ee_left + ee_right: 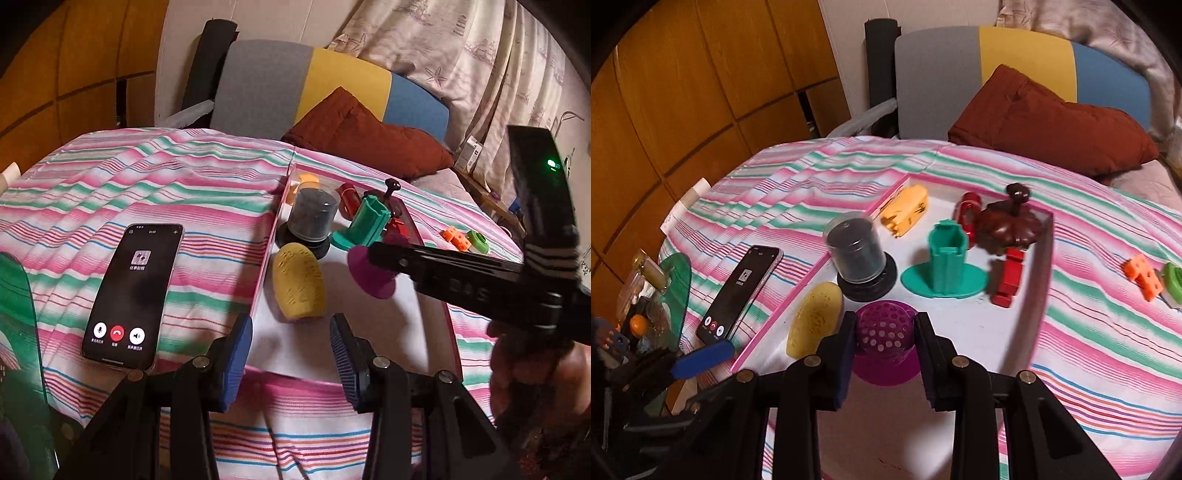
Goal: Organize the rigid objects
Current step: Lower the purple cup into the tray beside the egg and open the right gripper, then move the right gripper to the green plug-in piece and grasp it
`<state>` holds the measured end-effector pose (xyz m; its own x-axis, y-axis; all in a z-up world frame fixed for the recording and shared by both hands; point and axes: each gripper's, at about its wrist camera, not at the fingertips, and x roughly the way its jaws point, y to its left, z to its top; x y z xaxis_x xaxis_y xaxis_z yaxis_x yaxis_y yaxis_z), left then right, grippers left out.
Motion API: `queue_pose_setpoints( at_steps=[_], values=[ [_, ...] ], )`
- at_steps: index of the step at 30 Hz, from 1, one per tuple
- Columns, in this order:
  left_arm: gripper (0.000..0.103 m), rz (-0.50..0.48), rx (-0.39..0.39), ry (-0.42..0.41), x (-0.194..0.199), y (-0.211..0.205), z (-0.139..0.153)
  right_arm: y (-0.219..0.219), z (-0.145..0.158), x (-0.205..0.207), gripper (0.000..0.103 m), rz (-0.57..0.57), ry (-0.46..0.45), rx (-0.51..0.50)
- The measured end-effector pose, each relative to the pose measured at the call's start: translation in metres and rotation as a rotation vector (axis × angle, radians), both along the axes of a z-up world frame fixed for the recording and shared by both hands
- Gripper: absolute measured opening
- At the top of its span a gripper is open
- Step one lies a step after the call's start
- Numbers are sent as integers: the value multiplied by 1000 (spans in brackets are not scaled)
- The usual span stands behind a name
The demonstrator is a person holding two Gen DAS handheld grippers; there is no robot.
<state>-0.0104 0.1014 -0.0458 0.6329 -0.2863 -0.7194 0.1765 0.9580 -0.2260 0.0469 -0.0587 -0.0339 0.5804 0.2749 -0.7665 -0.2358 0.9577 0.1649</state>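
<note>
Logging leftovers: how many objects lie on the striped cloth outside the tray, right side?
2: an orange block and a green ring piece, side by side, right of the tray. Others may lie outside the view.

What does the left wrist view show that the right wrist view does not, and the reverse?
Only the left wrist view shows the open left claw and a green indicator light. Only the right wrist view shows the holes in the purple perforated plastic cup and the clutter beside the bed. Both show the pink-rimmed white tray, the black smartphone, and the right claw gripping that cup.

Both wrist views look down, sharing the tray (264, 254).
</note>
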Motion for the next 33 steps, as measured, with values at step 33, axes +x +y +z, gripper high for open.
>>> queue_pose_setpoints(
  at_steps=[33],
  values=[
    [44,-73,14,24,-9,-23,-4,-80,13,-32,57,-181,-18,52]
  ],
)
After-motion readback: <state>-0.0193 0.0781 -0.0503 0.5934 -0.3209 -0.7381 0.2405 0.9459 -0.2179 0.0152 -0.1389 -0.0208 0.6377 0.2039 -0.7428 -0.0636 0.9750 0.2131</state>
